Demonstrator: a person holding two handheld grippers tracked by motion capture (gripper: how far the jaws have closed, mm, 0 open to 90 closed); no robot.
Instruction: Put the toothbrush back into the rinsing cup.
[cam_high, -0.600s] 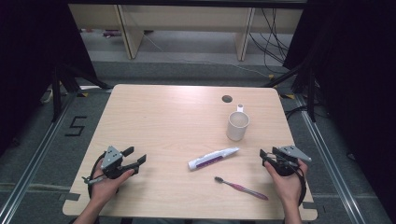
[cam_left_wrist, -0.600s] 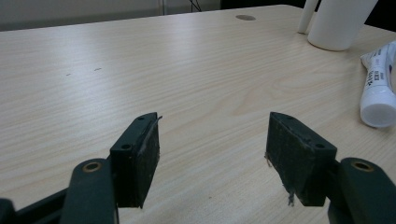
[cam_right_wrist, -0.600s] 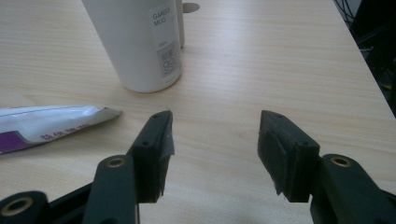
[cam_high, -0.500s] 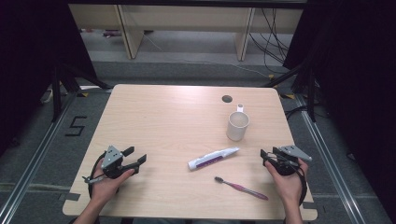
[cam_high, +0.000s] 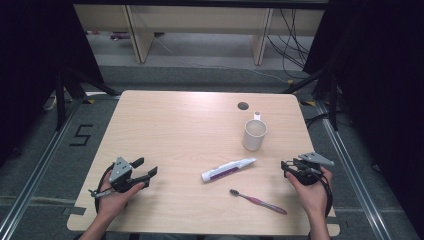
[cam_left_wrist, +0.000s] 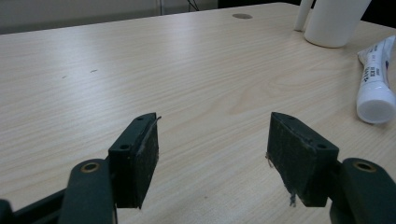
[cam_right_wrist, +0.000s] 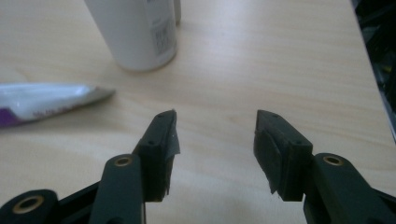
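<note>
On the pale wooden table (cam_high: 175, 130) stands a white cup (cam_high: 254, 135) (cam_left_wrist: 334, 23) (cam_right_wrist: 137, 32) at the right, handle turned away from me. A white and purple toothpaste tube (cam_high: 227, 170) (cam_left_wrist: 376, 88) (cam_right_wrist: 46, 102) lies in front of it, and a pink toothbrush (cam_high: 257, 201) lies nearer the front edge. My left gripper (cam_high: 146, 167) (cam_left_wrist: 214, 121) rests low at the front left, open and empty, pointing toward the tube. My right gripper (cam_high: 287, 167) (cam_right_wrist: 215, 116) sits at the front right, open with nothing between its jaws, just right of the tube's flat end.
A small round hole (cam_high: 243, 105) (cam_left_wrist: 242, 16) is cut into the table behind the cup. Bare wood spreads across the table's middle and left. Dark curtains flank the table, and wooden furniture legs (cam_high: 136, 30) stand on the floor beyond it.
</note>
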